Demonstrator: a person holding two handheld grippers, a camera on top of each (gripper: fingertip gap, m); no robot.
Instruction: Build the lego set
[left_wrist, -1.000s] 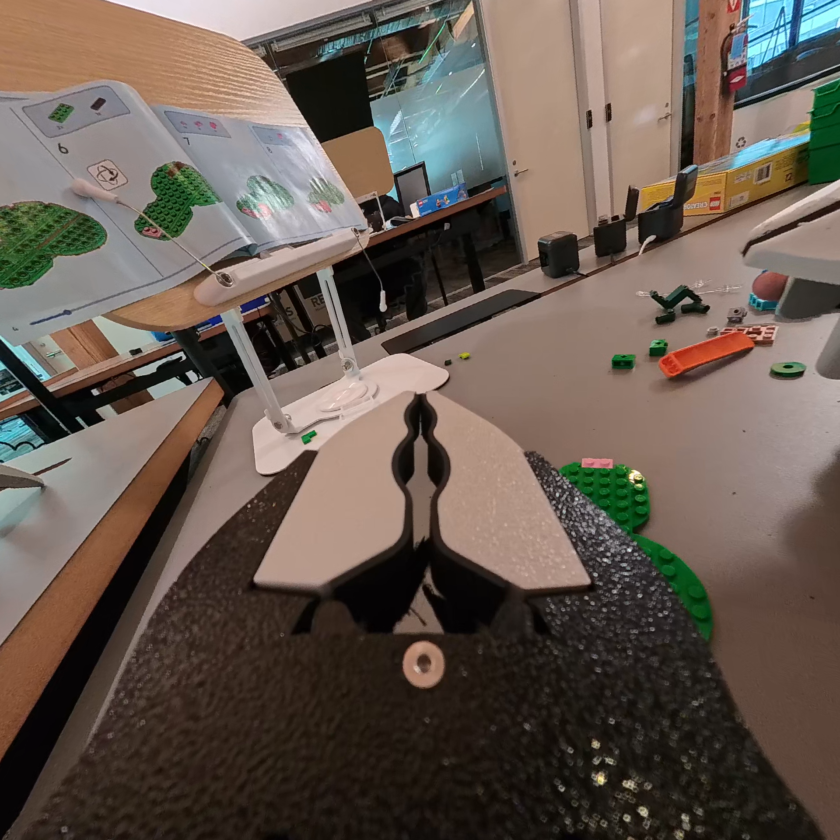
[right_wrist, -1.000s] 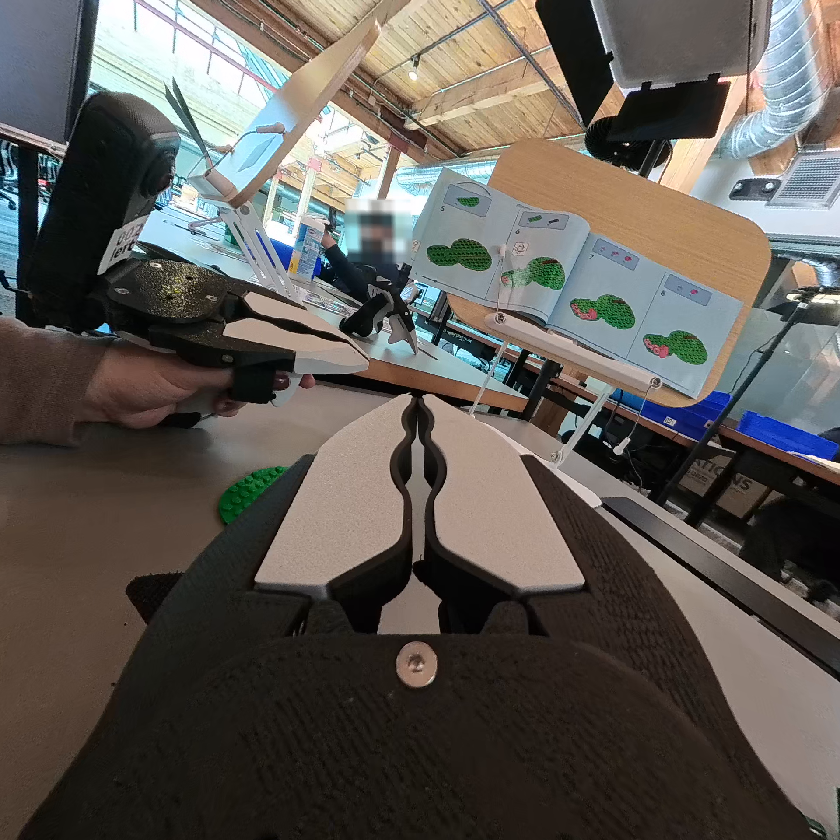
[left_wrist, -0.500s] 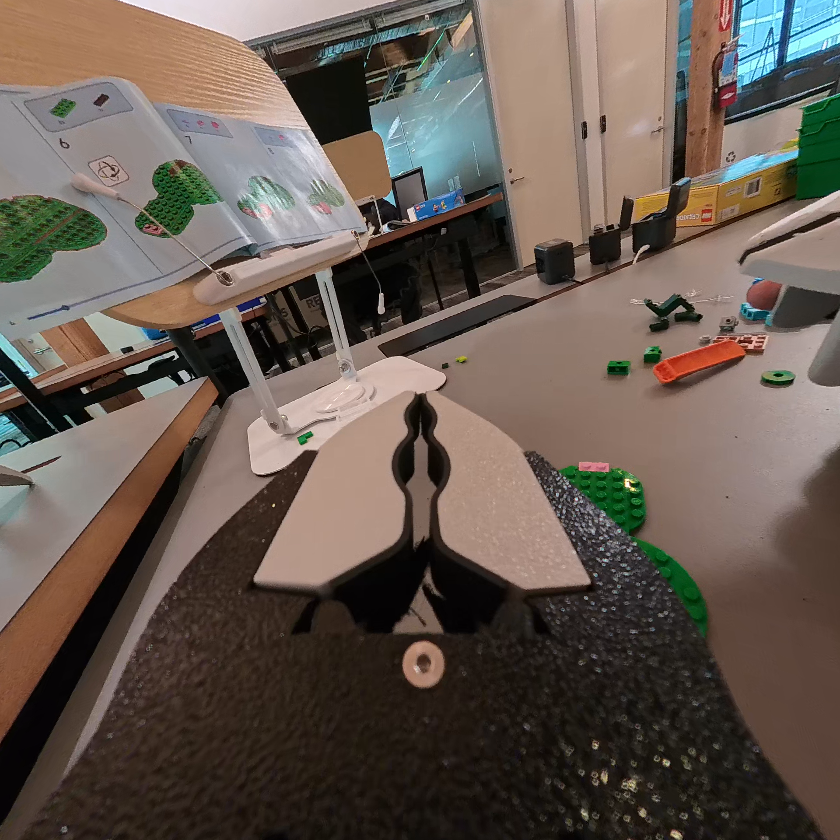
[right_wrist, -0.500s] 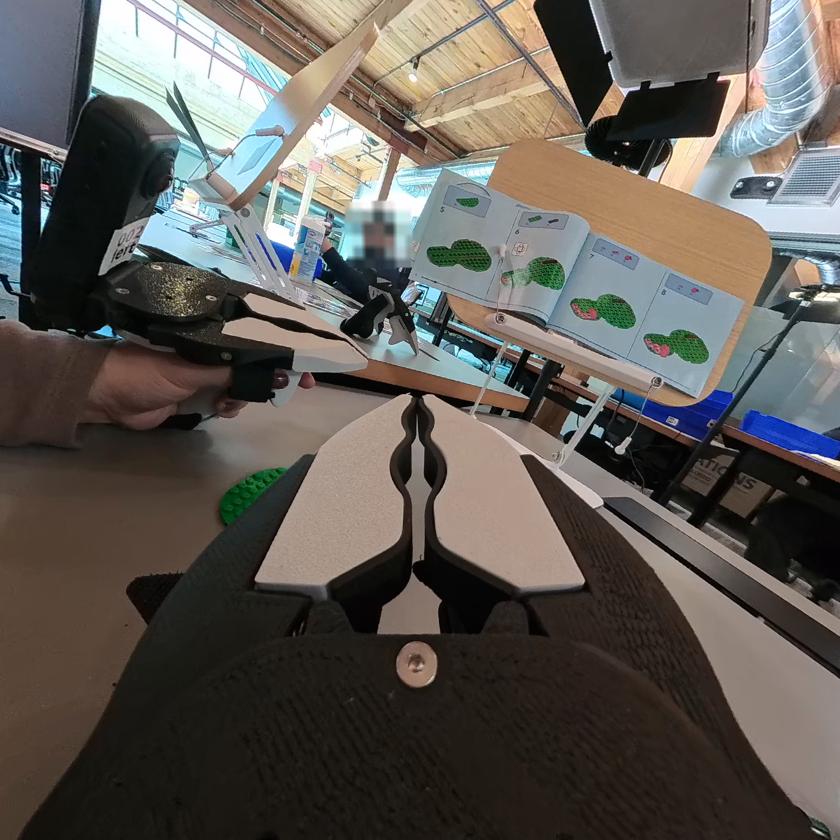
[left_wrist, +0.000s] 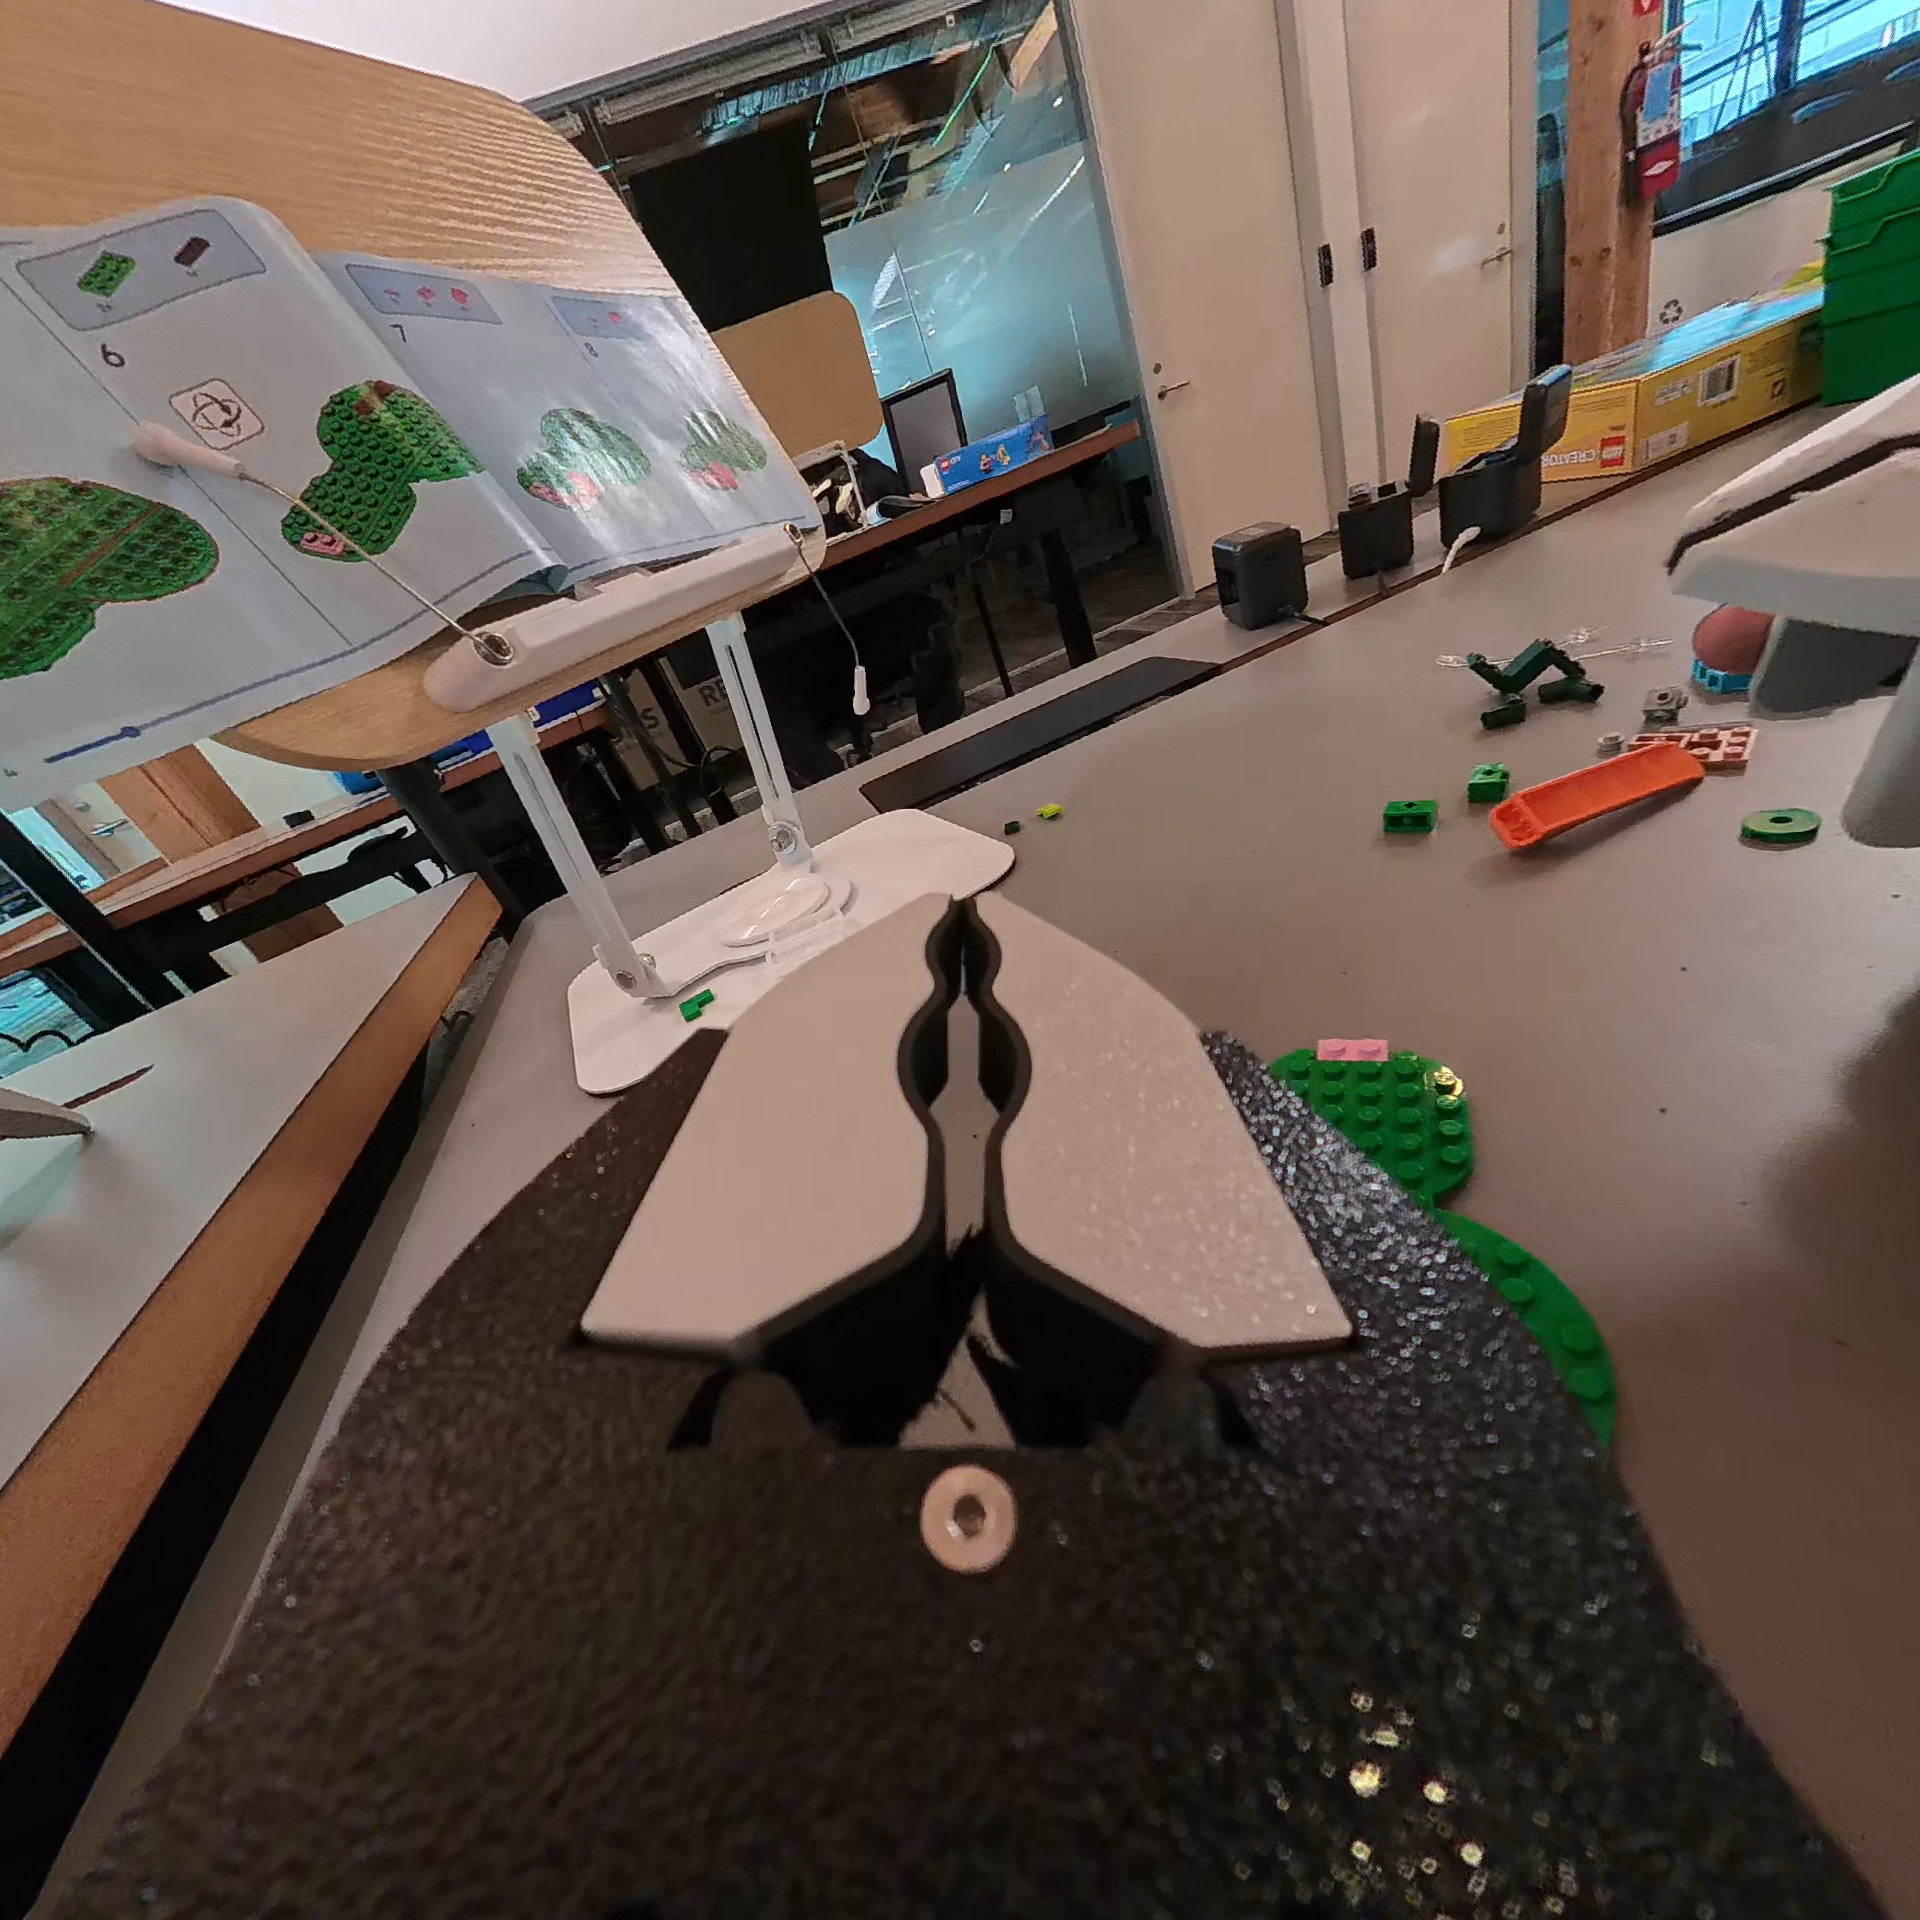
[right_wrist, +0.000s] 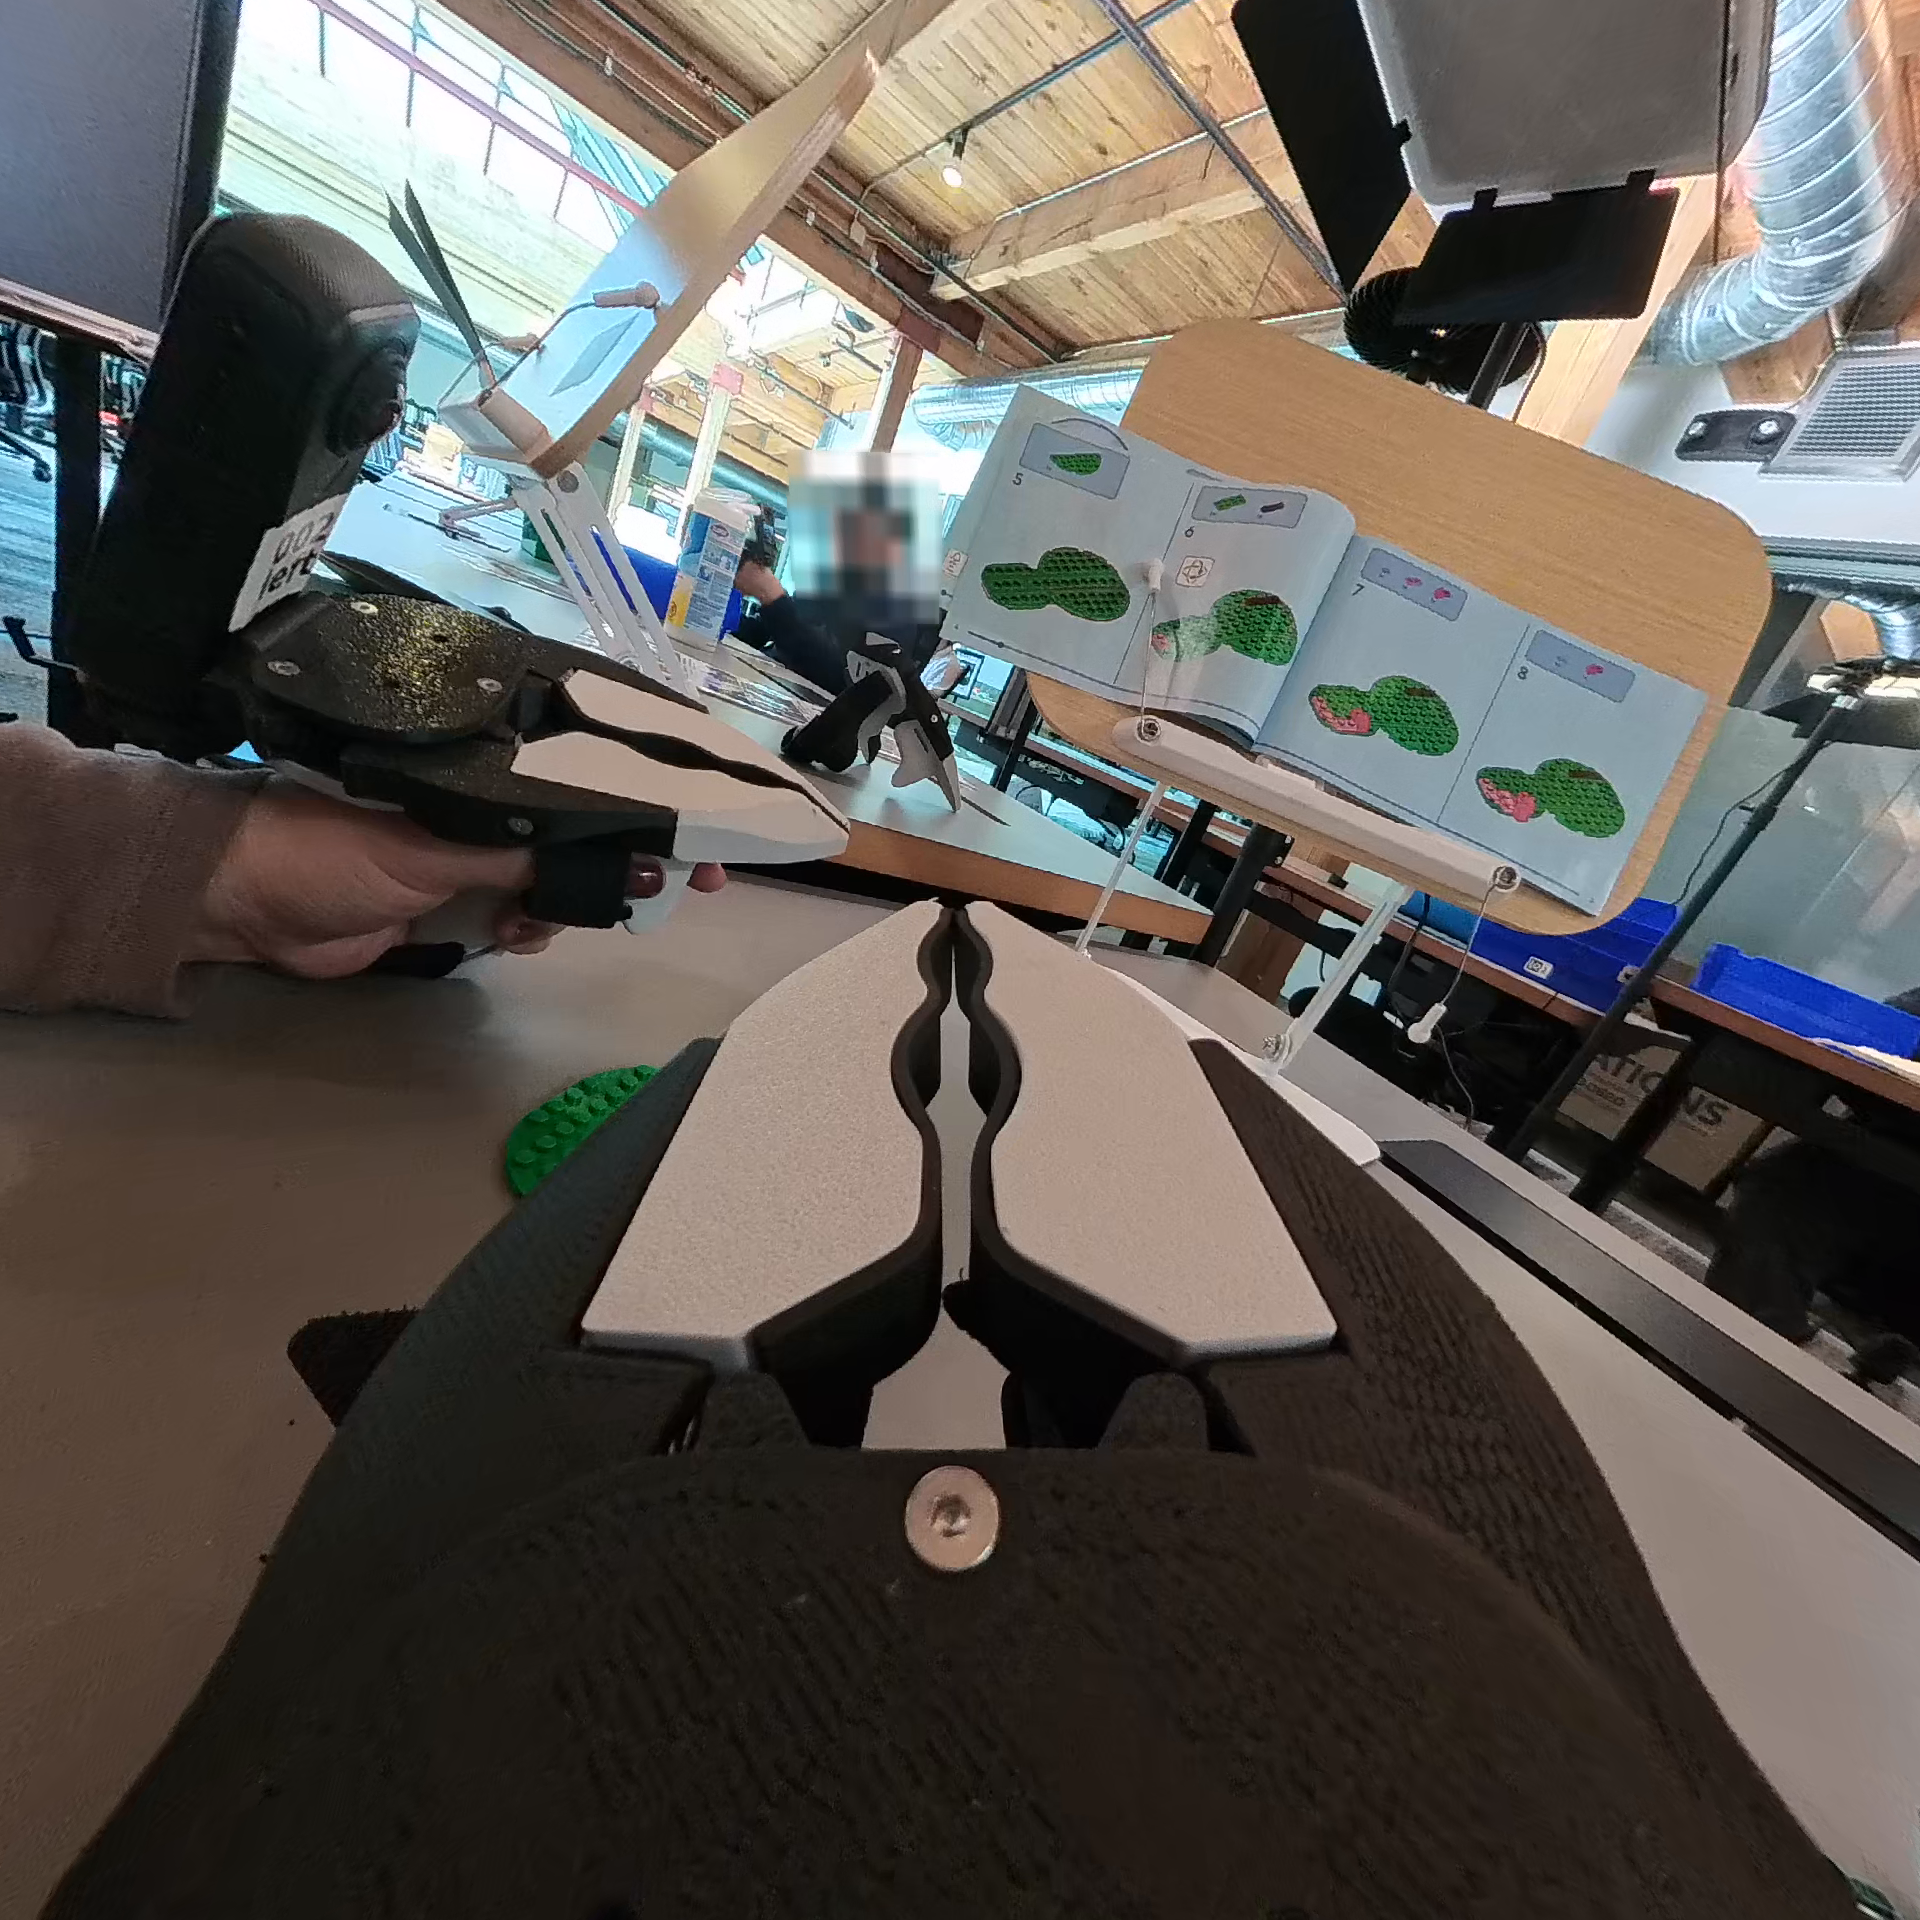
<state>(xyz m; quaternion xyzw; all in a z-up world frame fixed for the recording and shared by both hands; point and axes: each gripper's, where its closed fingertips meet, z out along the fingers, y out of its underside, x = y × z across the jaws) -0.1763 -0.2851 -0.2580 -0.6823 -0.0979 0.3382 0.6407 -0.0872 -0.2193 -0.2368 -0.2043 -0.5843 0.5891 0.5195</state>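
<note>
Both grippers idle and empty over the table, the green plate between them.

The left gripper has its fingers clenched together on nothing; the right gripper likewise, tips meeting with no brick between. In the left wrist view the plate lies flat on the table at about 3 o'clock from the left tips, just beside and partly hidden under that gripper's body; its long axis runs roughly 12 to 6. In the right wrist view it shows at 9 o'clock, so the left gripper looks nearer. The plate is two joined rounded lobes, studded, with a small pink brick on its far edge. Loose parts, among them an orange piece, lie well apart toward 2 o'clock, probably the next reach. The booklet stands open at 12 o'clock.
</note>
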